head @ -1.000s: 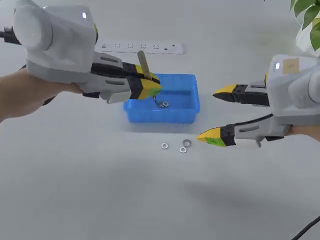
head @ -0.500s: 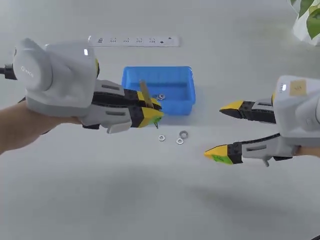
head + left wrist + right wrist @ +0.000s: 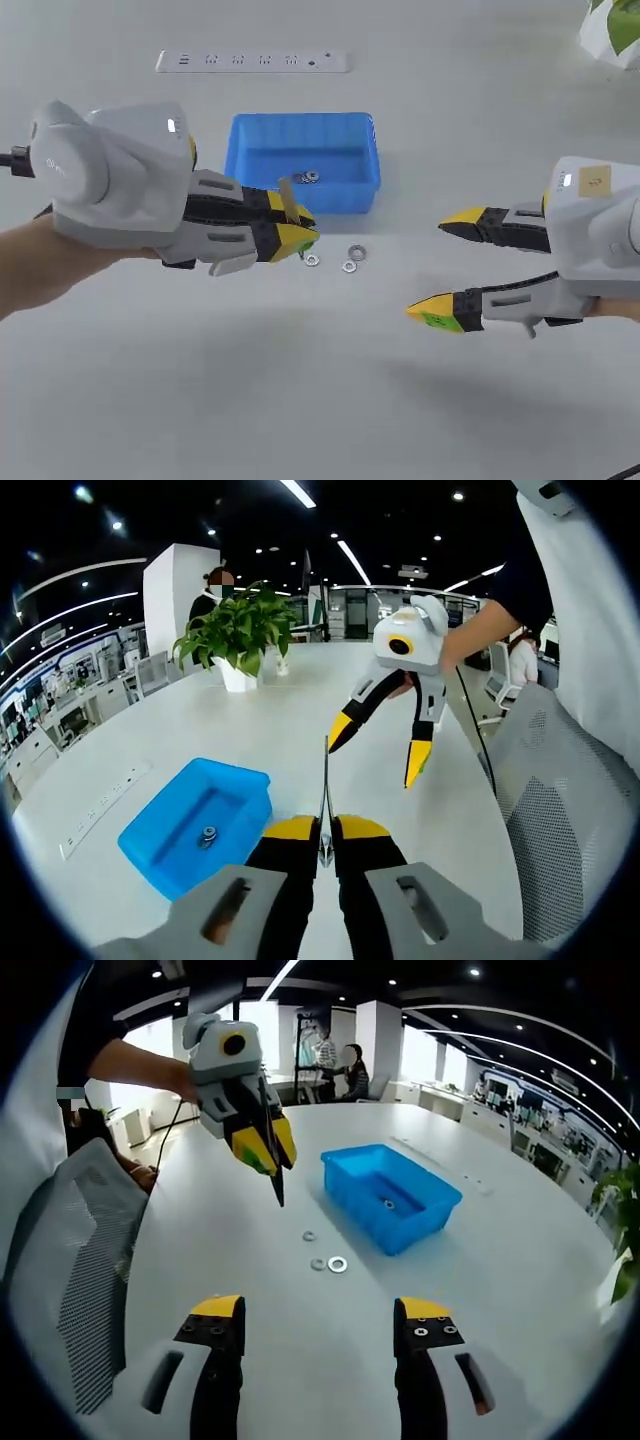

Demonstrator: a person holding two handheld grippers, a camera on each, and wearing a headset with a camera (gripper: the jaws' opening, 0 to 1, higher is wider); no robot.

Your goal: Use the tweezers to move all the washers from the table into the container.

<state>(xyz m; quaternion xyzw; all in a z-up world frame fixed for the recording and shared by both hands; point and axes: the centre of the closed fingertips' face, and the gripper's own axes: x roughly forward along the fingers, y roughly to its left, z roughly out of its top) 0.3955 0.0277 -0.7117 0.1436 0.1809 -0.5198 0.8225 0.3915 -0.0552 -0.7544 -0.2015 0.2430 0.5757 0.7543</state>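
Note:
My left gripper (image 3: 303,231) is shut on metal tweezers (image 3: 289,203), and their tip hangs just left of three washers (image 3: 349,266) lying on the white table. Behind them is the blue container (image 3: 340,198) with a washer (image 3: 310,177) lying in it. My right gripper (image 3: 430,268) is open and holds nothing, off to the right of the washers. In the left gripper view the tweezers (image 3: 325,780) run forward between the shut jaws, beside the container (image 3: 160,865). In the right gripper view the washers (image 3: 338,1263) lie between my open jaws and the container (image 3: 425,1222).
A white power strip (image 3: 252,61) lies behind the container. A potted plant (image 3: 612,25) stands at the far right corner. A grey mesh chair (image 3: 560,810) sits at the table's near edge. People stand in the office beyond the table.
The left gripper has drawn the tweezers back from over the container to the table beside the loose washers. The right gripper has drifted slightly away from the washers, staying open.

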